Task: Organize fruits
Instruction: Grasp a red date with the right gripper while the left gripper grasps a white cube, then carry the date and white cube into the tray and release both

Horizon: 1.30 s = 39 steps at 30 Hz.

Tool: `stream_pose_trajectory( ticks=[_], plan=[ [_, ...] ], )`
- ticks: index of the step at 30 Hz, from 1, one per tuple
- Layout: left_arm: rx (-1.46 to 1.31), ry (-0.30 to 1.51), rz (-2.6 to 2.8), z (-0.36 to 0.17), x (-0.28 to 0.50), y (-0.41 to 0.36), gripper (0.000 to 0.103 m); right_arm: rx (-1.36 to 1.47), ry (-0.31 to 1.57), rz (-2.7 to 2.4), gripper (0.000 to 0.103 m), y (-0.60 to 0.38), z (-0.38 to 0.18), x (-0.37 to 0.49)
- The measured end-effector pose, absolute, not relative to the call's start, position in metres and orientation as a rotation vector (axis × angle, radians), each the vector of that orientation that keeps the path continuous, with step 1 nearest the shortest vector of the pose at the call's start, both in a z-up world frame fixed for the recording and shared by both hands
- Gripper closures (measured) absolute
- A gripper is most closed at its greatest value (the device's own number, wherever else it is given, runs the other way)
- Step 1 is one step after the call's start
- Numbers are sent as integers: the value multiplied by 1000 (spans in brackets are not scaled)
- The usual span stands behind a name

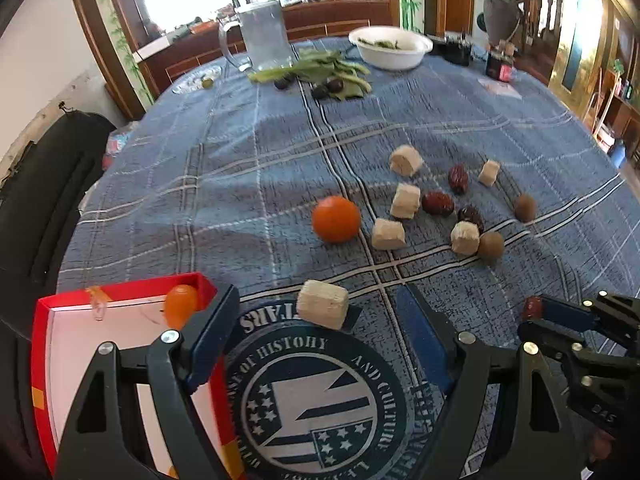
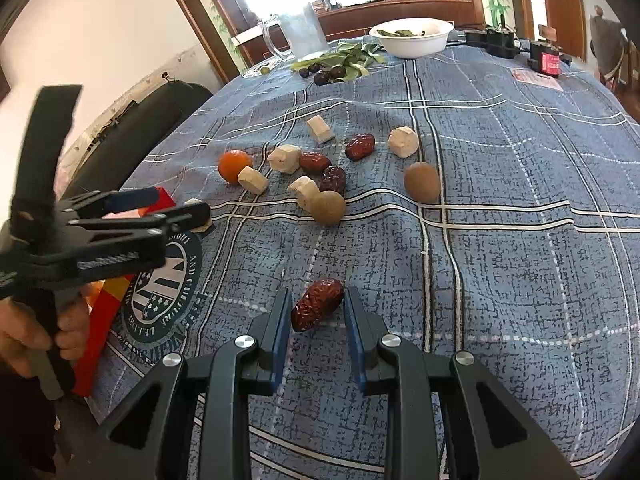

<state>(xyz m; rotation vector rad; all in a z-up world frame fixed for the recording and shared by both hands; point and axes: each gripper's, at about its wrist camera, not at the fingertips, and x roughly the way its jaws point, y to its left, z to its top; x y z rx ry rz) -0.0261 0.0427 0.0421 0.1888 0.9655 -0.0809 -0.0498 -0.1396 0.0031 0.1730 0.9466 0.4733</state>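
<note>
— Date [image 2: 317, 309] first: it lies on the blue checked cloth [image 2: 500, 264] between the fingers of your right gripper [image 2: 318, 334], which stands a little wider than the fruit. Whether the pads already touch it, I cannot tell.

— How should I take it?

— Close slowly on its wrinkled middle and lift straight up; it sits slanted, so a grip near one end would likely let it swivel. Then carry it toward the red box [image 1: 120, 300] on your left.

— And my left gripper [image 1: 316, 344]?

— Wide open, holding nothing, with a pale block [image 1: 323, 309] just ahead of its fingers.

— What does each camera add?

— The left one shows the box's white inside with a small orange fruit [image 1: 181, 306] already in it — the right one sees only a red corner. The right one shows the gap around the date; the left catches only its tip.
</note>
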Motion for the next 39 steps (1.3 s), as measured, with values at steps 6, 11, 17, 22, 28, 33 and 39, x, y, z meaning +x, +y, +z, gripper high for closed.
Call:
stream_pose_trajectory(
  ticks=[6,11,17,22,28,33,39],
  plan=[
    [184,1018,-103,26,-15,41,40,176,947,479,78,-140,3,-47],
    [167,1034,-129,18,-13,41,67,171,948,470,78,-140,2,-46],
    [125,1007,-136,25,-17,43,71,107,933,436,78,-132,6,-50],
    [106,917,-147,53,-38,41,71,43,871,427,78,-120,21,-62],
    [34,808,-153,89,-86,63,71,1,822,463,78,-90,41,-65],
    [-22,757,-80,100,-124,99,71,-48,776,549,78,-40,59,-70],
    [-99,754,53,95,-149,163,71,-115,744,677,78,32,68,-79]
  ],
)
